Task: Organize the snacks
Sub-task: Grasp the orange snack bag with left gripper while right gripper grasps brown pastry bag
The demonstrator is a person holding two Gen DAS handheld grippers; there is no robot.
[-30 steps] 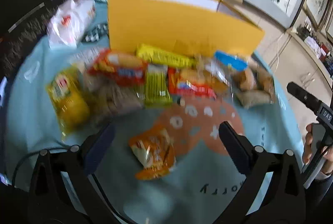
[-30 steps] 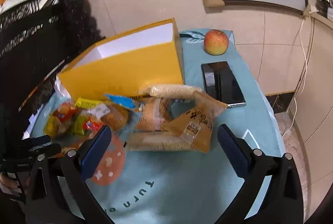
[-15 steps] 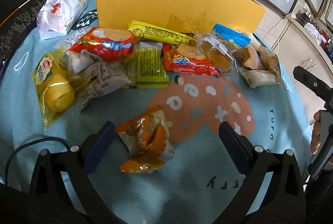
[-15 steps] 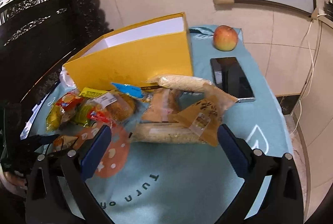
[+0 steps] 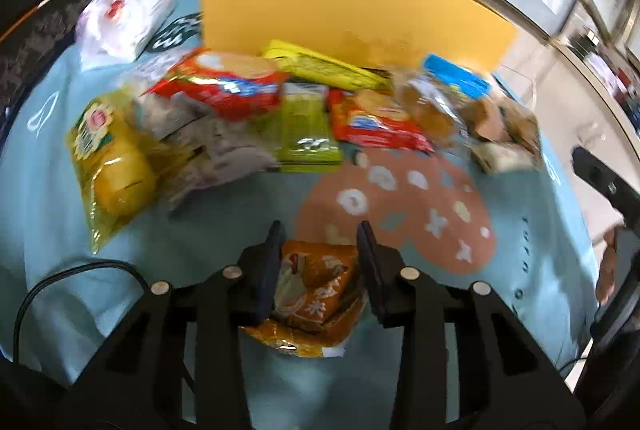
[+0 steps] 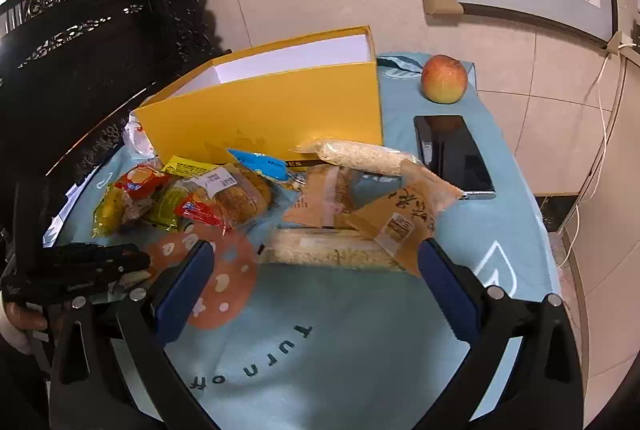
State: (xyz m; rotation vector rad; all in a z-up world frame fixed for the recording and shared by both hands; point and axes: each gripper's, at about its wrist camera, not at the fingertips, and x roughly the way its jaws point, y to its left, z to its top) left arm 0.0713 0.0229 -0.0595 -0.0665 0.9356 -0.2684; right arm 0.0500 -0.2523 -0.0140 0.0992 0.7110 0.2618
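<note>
My left gripper (image 5: 320,242) is shut on an orange snack packet (image 5: 316,290) low over the blue tablecloth (image 5: 520,310). A row of snack packets lies in front of the open yellow box (image 5: 340,2): a yellow cake pack (image 5: 112,166), red packs (image 5: 224,82), a green pack (image 5: 306,134) and bread packs (image 5: 460,102). My right gripper (image 6: 316,262) is open and empty, above the cloth, in front of brown rice-cracker packs (image 6: 360,214). The yellow box (image 6: 272,110) stands behind them. The left gripper (image 6: 100,262) shows at the left of the right wrist view.
A white bag (image 5: 124,14) lies left of the box. An apple (image 6: 444,78) and a black phone (image 6: 452,154) lie at the right of the table. A dark carved chair (image 6: 100,30) stands behind on the left. The table edge is near on the right.
My left gripper has moved down and forward and closed on the orange packet, which was lying free between its open fingers. The right gripper has hardly moved and stays open.
</note>
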